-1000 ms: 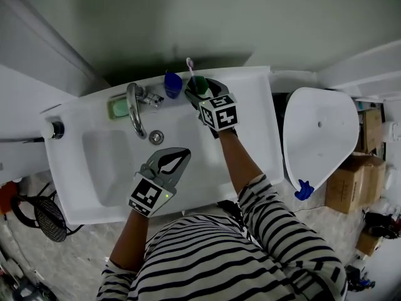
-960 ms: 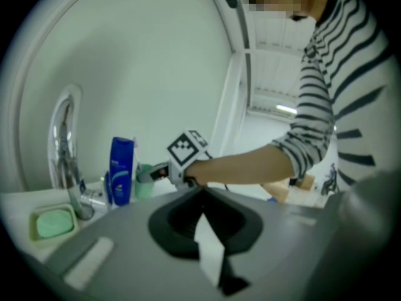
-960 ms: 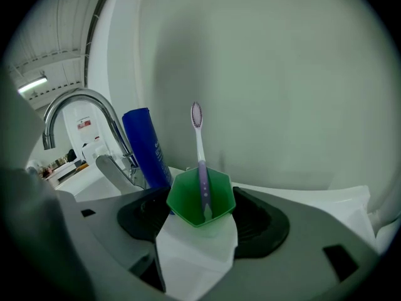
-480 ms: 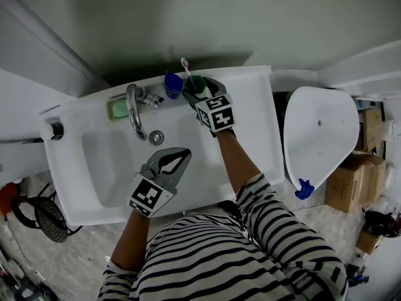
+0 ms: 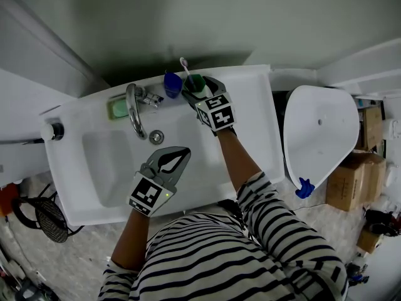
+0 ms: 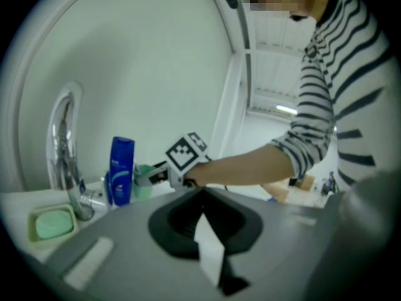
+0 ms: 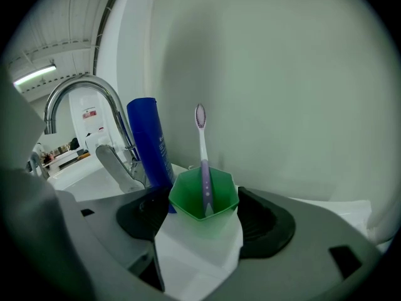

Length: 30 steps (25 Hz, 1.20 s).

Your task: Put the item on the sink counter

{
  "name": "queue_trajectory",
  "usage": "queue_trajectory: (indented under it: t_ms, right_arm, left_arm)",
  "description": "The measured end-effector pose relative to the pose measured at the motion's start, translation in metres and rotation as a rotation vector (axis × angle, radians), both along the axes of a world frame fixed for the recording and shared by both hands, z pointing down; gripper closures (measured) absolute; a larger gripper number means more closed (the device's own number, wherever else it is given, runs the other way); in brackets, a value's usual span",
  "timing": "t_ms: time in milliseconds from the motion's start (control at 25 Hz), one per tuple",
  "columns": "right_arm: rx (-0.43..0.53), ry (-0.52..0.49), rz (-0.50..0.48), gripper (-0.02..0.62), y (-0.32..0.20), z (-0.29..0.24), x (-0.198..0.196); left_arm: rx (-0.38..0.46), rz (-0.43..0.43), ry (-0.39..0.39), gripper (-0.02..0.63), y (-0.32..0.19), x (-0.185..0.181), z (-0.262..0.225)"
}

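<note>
The fingers point(image 7: 188, 256) of the right gripper point(image 7: 203, 215) are closed on a green cup point(image 7: 203, 196), one on each side of it. The cup's rim stands above the fingers and its lower part is hidden between them, so I cannot tell if its bottom touches the surface. A toothbrush point(image 7: 202, 149) stands upright in the cup, with the bristles on top.

In the head view the right gripper point(image 5: 197, 88) holds the cup point(image 5: 196, 83) at the back edge of the white sink surface point(image 5: 250, 105), near the wall. Just beside the cup, on its left, stands a blue bottle point(image 5: 172, 83). More to the left is the chrome faucet point(image 5: 133, 108), and then a green soap dish point(image 5: 118, 108).

The left gripper point(image 5: 184, 153) is well apart from the cup, over the front part of the sink. Its fingers point(image 6: 210, 246) are pressed together and there is nothing between them. Its camera looks across to the bottle point(image 6: 121, 168), the faucet point(image 6: 66, 149) and the soap dish point(image 6: 53, 223). The person wears a striped sleeve point(image 5: 276, 224).
</note>
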State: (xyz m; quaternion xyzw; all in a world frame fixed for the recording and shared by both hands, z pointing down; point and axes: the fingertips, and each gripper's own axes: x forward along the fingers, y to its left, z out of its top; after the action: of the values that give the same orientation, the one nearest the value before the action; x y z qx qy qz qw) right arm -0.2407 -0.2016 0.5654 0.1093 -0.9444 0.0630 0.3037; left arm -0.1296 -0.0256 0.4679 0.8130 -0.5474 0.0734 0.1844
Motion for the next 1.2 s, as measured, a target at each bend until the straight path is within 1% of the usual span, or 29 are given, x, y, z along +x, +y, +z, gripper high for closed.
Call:
queue_trajectory:
  t_ms: [440,680,880,1040,1200]
  right_arm:
    - [0.001,-0.032,0.005,0.284,0.001,-0.024,0.021]
    - [0.028,-0.065,0.022,0.284,0.006,-0.048,0.040]
    - [0.040,-0.093,0.021,0.284,0.019,-0.069,0.056]
    - [0.035,-0.131,0.025,0.284,0.034,-0.091,0.072]
    - [0.046,-0.154,-0.001,0.284,0.053,-0.111,0.088]
  left_arm:
    - [0.013,0.008,-0.002,0.600,-0.004,0.003,-0.006]
    - [0.027,0.000,-0.012,0.600,-0.004,0.002,-0.011]
    - [0.043,-0.011,-0.008,0.598,-0.004,0.001,-0.016]
    - [0.050,0.002,-0.018,0.600,0.000,0.008,-0.021]
    - [0.049,0.012,-0.022,0.598,0.006,0.013,-0.024]
